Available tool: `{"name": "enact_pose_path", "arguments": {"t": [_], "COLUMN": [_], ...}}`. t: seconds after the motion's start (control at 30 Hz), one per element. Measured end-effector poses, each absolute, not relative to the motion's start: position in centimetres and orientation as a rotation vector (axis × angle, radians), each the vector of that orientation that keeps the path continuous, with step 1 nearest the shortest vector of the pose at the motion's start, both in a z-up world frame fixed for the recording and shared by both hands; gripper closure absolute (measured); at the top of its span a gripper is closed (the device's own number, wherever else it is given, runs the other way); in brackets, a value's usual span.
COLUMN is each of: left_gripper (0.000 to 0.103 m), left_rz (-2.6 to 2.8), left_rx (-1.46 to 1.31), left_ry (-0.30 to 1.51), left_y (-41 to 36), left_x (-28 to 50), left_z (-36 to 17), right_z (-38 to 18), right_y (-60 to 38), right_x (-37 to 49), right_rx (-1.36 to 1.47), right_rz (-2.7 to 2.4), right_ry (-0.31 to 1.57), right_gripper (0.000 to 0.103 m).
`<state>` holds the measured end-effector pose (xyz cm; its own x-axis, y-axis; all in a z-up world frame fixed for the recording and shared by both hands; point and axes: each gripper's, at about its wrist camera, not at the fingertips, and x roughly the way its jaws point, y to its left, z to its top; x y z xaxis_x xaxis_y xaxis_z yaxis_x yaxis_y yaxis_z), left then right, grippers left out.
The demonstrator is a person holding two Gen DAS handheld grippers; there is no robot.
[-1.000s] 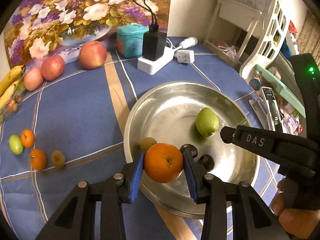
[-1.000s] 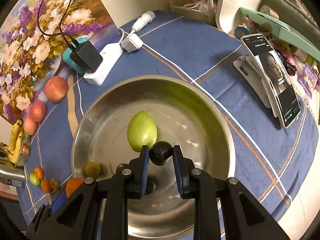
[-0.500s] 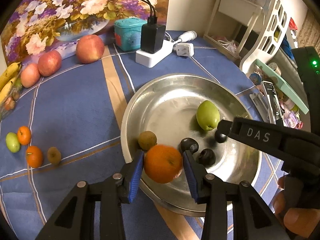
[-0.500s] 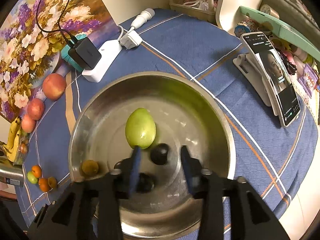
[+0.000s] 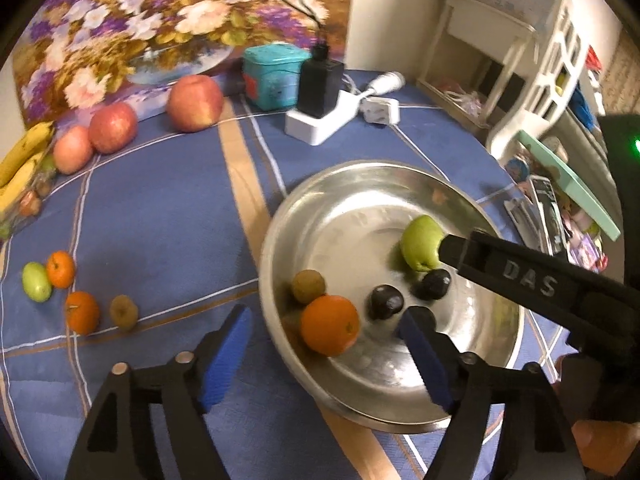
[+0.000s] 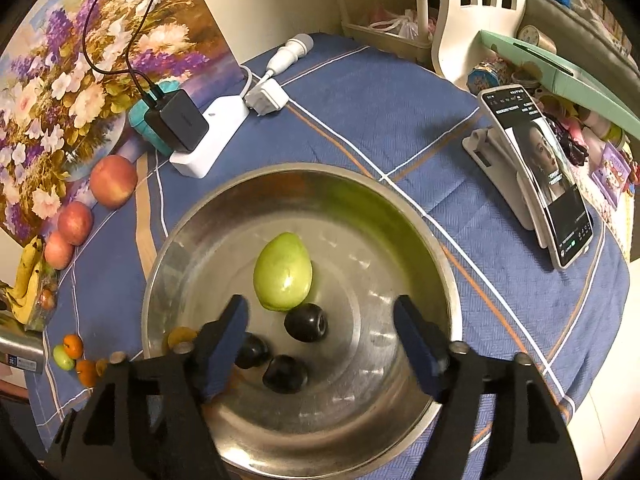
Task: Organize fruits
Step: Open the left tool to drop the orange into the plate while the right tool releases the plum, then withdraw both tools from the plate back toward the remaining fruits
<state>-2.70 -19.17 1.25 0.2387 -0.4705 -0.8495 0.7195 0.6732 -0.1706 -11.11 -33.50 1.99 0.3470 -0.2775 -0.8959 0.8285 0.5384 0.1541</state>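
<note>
A steel bowl [image 5: 472,196] [image 6: 420,216] sits on the blue cloth. In it lie an orange [image 5: 330,330], a small brown fruit [image 5: 308,286], a green fruit [image 5: 420,242] [image 6: 283,277] and dark plums [image 5: 386,301] [image 6: 306,322]. My left gripper [image 5: 326,340] is open, its jaws either side of the orange, which rests in the bowl. My right gripper [image 6: 320,332] is open and empty above the plums; its arm [image 5: 528,280] crosses the left wrist view. Left on the cloth lie small oranges [image 5: 82,312], a green fruit [image 5: 37,281] and a brown fruit [image 5: 124,312].
Apples [image 5: 195,103] and bananas [image 5: 20,160] line the flower painting at the back left. A teal tin [image 5: 272,76], a white power strip with a black charger [image 5: 320,92] and a phone on a stand [image 6: 540,184] stand around the bowl.
My left gripper opened and let the orange down into the bowl. My right gripper opened wider after letting go of a dark plum, which now lies in the bowl.
</note>
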Motion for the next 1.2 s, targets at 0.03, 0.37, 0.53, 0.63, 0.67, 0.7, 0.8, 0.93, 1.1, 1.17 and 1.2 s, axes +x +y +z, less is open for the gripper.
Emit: {"name": "enact_pose_path", "arguments": {"t": [0.03,0.37,0.53,0.63,0.67,0.7,0.8,0.93,1.1,1.17,1.2], "left_gripper": [0.021,0.006,0.005,0.002,0.001,0.001,0.0,0.0,0.0,0.0,0.0], "left_rz": [-0.818,-0.623,-0.476,-0.407,-0.392,-0.377,-0.352,-0.322,-0.3,-0.298,-0.299], "left_rx": [0.271,0.12,0.076,0.029,0.012,-0.01,-0.038,-0.039,-0.028,-0.026,-0.027], "left_ry": [1.047,1.086,1.074,1.074,1.077,1.081,1.086,1.092,1.088,1.083,1.082], "left_y": [-18.9,-14.9,-12.3,-10.7,-10.2,-9.7,-8.8,-8.4,-8.1,-8.0,-8.0], "left_x": [-2.5,1.2,3.0,3.9,4.1,4.4,4.9,5.0,5.0,4.9,4.9], "left_z": [1.3,1.3,1.6,1.7,1.7,1.7,1.7,1.5,1.3,1.4,1.4], "right_z": [2.0,1.9,1.9,1.8,1.8,1.9,2.0,2.3,2.2,2.2,2.2], "right_y": [-33.5,-32.7,-31.8,-31.0,-30.7,-30.4,-29.7,-29.1,-28.7,-28.5,-28.4], "right_x": [-11.1,-10.3,-9.4,-8.7,-8.5,-8.2,-7.8,-7.5,-7.1,-6.9,-6.8], "right_rx": [0.679,0.641,0.605,0.574,0.563,0.549,0.523,0.496,0.479,0.477,0.476], "right_rz": [-0.792,-0.758,-0.716,-0.684,-0.674,-0.661,-0.639,-0.624,-0.609,-0.593,-0.584], "right_ry": [0.957,0.977,1.001,1.022,1.028,1.035,1.041,1.043,1.057,1.059,1.057], "right_gripper": [0.025,0.025,0.025,0.025,0.025,0.025,0.025,0.025,0.025,0.025,0.025]}}
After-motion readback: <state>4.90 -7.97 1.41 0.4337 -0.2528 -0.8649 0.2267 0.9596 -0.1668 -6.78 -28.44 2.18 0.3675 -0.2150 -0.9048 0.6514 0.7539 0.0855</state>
